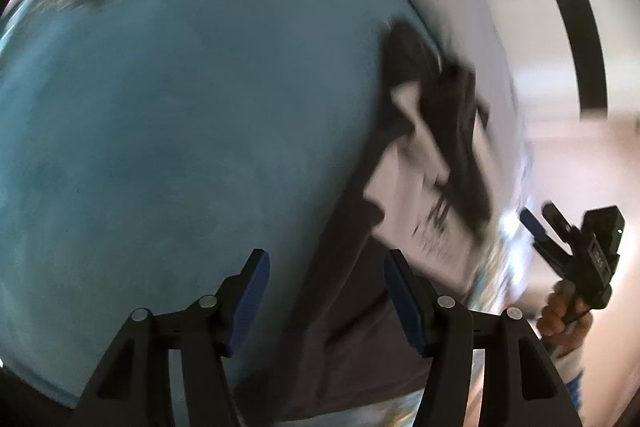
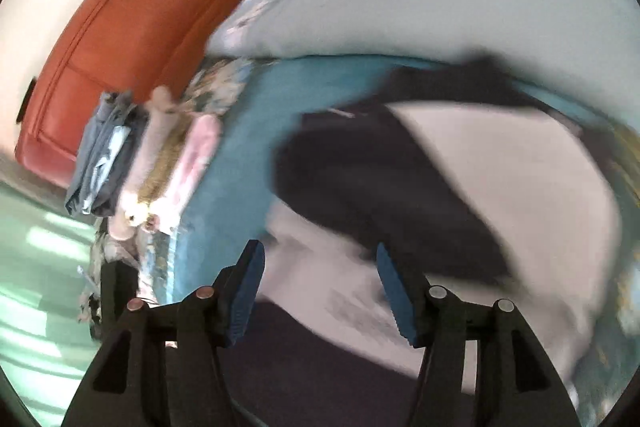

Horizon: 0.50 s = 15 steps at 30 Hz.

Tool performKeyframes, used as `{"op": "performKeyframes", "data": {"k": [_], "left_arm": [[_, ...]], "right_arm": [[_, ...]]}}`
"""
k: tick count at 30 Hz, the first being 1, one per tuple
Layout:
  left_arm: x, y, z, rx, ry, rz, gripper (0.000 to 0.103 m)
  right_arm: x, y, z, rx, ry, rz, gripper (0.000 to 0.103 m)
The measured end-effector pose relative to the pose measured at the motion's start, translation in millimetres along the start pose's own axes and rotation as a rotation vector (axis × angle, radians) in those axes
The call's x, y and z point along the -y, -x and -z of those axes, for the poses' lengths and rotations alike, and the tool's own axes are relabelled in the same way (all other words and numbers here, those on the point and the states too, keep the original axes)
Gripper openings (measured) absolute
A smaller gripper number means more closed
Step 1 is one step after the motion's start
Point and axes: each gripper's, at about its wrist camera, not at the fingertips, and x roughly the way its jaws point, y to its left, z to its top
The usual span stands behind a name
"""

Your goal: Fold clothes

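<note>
Both grippers, left gripper [image 1: 326,297] and right gripper [image 2: 320,289], hang released over the black-and-white garment [image 2: 400,187], apparently between folds; next, regrasp an edge.

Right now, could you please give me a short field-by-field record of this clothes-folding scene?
surface: teal blue cloth spread over the bed
garment: dark and pale garment lying on the teal cloth, blurred
left gripper: open, nothing between its pads
right gripper: open, above the garment, nothing gripped
folded pile: grey-blue folded clothes at the bed's edge
backdrop: orange-red sofa behind the pile
image quality: motion blur in both views
</note>
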Motion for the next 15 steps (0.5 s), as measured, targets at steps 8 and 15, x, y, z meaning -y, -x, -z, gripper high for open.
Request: {"op": "performKeyframes", "data": {"k": [8,15], "left_arm": [[11,-44,23,-0.107,-0.081,-0.143,0.061],[24,-49,47,-0.192,-0.171,-0.253,0.061]], "right_arm": [[144,57,139,0.043,-0.322,0.166,0.060],[172,48,182,0.030,-0.424,-0.042,0.060]]}}
